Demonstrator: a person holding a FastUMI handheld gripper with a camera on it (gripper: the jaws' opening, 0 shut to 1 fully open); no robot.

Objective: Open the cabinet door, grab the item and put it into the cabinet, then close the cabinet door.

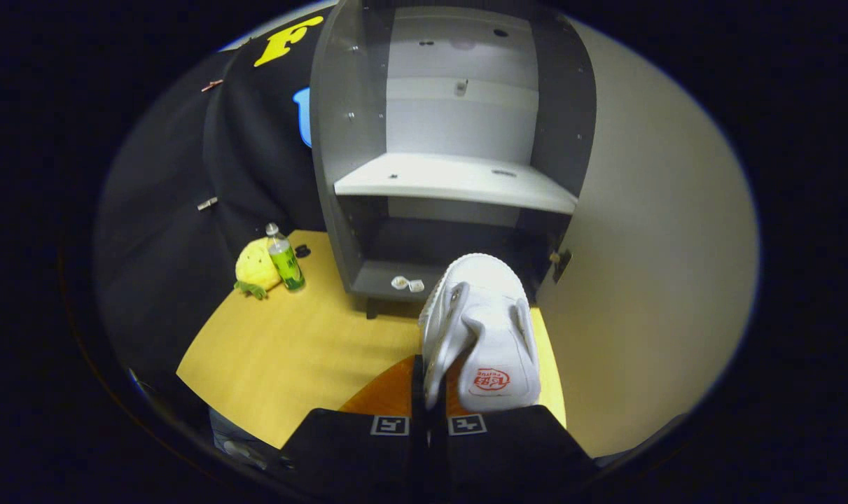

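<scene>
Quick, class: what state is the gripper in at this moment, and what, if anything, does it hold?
Gripper: shut on the white shoe, held up in front of the open cabinet.

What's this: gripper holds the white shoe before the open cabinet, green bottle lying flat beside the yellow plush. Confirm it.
Wrong on one point: the gripper view shows the green bottle standing upright beside the yellow plush. The gripper does hold the white shoe before the open cabinet.
</scene>
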